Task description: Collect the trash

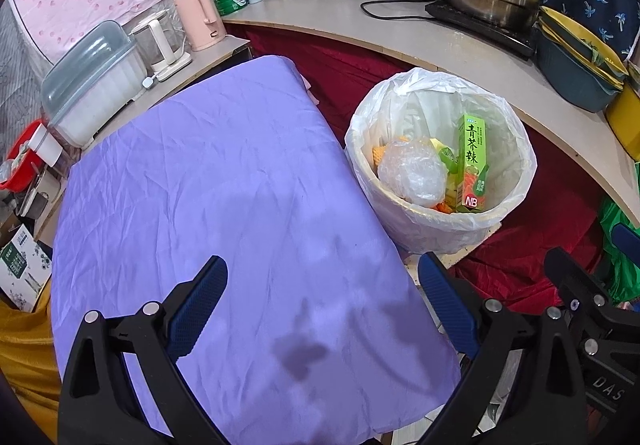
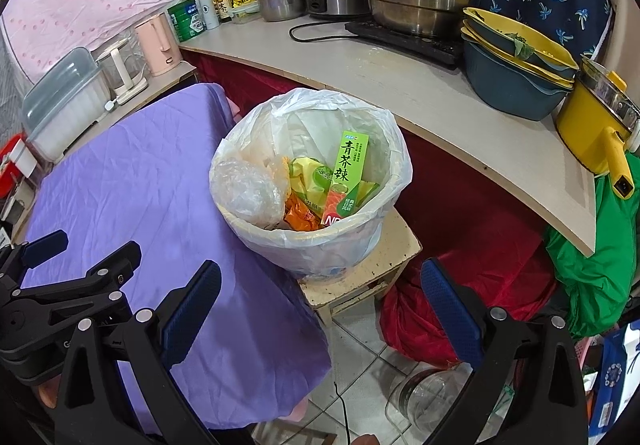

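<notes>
Both tongs (image 1: 322,307) (image 2: 320,305) gape empty; green carton (image 1: 472,165) stands upright in lined bin (image 1: 516,149).

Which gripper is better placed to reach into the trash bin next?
Right, probably. The right gripper is open and points at the trash bin on the stool; the left gripper, also open, hangs over the purple cloth.

A plain purple tablecloth (image 1: 224,181) sits beside a white-lined bin (image 2: 320,245) holding a green box (image 2: 346,177) and what looks like orange wrappers (image 2: 300,215).
</notes>
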{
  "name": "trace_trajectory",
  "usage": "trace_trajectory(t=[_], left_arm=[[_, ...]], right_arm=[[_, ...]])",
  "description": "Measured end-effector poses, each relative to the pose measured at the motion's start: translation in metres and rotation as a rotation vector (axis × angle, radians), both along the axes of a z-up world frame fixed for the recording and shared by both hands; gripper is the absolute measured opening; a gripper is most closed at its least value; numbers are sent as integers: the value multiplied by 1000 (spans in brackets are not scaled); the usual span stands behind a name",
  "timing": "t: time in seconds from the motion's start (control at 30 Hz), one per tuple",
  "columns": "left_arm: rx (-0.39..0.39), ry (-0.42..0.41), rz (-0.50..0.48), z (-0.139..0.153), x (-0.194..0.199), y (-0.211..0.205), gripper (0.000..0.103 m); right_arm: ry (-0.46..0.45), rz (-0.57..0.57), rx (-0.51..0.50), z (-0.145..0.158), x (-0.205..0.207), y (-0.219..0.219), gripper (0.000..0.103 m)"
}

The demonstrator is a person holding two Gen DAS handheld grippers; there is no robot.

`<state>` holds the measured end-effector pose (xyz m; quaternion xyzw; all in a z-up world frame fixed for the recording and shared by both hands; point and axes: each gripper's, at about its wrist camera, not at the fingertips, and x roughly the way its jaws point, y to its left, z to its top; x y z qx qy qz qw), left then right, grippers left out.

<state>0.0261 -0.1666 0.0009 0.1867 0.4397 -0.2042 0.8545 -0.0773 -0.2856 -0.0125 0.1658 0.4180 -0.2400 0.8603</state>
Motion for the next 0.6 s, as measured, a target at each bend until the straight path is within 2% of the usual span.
trace_trajectory(t=[0.6], left_arm=[[1, 1, 7, 0, -3, 2, 92]], right_arm=[[-1, 3, -4, 1, -1, 3, 96]])
